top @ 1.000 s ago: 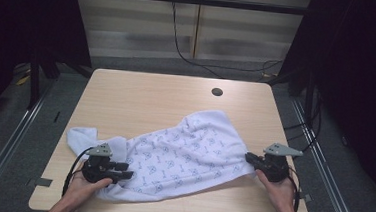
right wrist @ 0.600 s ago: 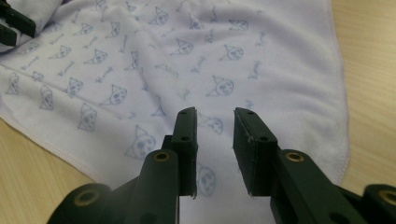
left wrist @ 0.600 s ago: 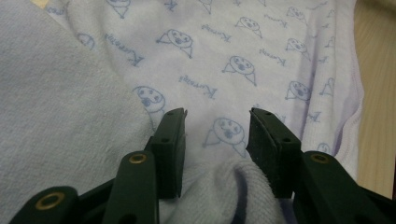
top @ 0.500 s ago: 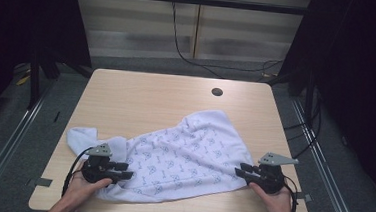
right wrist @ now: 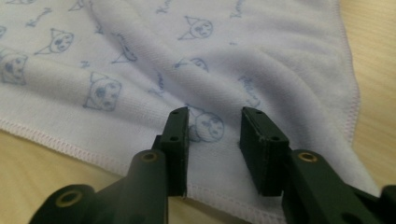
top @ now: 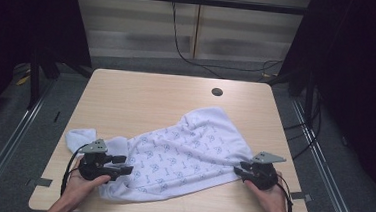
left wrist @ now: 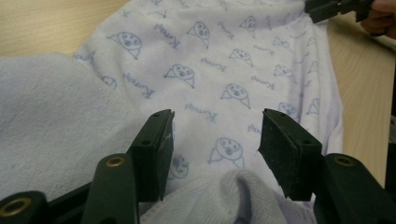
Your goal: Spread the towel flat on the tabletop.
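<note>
Towel [top: 187,156] (cat faces, script too small to read); left tongs [left wrist: 215,140] widening, right tongs [right wrist: 215,130] narrowing, both spread.

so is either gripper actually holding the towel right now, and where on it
Neither holds it. The left gripper has just been opening, jaws apart over a fold of the towel; the right gripper has just been closing over the towel's hemmed edge without pinching it.

The towel [top: 187,158] is white with a pale blue print of small animal faces and script, on a light wood-grain table [top: 141,95], between black grippers.
</note>
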A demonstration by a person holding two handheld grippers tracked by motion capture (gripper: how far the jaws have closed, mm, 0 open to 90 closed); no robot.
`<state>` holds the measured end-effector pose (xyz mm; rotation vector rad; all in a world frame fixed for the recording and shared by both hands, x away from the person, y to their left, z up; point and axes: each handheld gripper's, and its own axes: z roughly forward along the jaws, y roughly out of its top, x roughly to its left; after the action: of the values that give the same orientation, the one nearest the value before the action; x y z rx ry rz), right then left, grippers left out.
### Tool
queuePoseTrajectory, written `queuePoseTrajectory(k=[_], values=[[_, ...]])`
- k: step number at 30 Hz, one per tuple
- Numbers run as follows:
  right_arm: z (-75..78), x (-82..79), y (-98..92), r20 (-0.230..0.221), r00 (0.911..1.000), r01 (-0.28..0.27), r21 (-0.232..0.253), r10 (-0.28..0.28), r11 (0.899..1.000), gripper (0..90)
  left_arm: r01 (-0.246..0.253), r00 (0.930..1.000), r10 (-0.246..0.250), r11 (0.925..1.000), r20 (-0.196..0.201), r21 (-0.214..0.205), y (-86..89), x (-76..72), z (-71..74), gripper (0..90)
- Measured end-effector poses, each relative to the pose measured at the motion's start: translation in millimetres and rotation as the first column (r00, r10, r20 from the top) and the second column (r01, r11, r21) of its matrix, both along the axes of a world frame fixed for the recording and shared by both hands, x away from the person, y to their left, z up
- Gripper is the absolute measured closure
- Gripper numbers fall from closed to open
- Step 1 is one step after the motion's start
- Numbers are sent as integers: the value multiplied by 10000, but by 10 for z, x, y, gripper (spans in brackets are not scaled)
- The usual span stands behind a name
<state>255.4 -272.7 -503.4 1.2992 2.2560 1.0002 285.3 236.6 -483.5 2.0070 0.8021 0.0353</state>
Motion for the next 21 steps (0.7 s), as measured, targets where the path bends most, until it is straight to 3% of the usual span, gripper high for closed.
queuePoseTrajectory(k=[5, 10, 13, 16, 17, 18, 19, 21], values=[[-15, 197, -104, 153, 9993, 348, -59, -347, 9994, 832, -292, 9996, 292, 9992, -11, -281, 49, 33, 38, 409], [-14, 428, -237, 268, 9950, 972, -453, -961, 9942, 859, -447, 9989, 450, 9988, 150, -199, 106, 81, 49, 410], [-4, 538, -290, 108, 9909, 1345, -434, -1341, 9900, 828, -762, 9970, 767, 9960, 102, -460, 194, 128, 53, 416], [32, 517, -244, 53, 9911, 1333, -330, -1332, 9905, 714, -1023, 9943, 1034, 9938, 243, -442, 265, 167, 41, 429], [105, 433, -178, 267, 9915, 1278, -20, -1277, 9918, 659, -1050, 9940, 1062, 9936, 260, -421, 304, 195, 31, 427], [105, 433, -178, 267, 9915, 1278, -20, -1277, 9918, 659, -1050, 9940, 1062, 9936, 260, -421, 304, 195, 31, 421], [152, 378, -133, 402, 9927, 1131, 175, -1137, 9934, 652, -1099, 9936, 1106, 9935, 247, -301, 318, 208, 24, 421], [232, 266, -11, 695, 9943, 776, 485, -809, 9958, 627, -1361, 9890, 1329, 9896, 648, 476, 313, 215, -5, 413]])
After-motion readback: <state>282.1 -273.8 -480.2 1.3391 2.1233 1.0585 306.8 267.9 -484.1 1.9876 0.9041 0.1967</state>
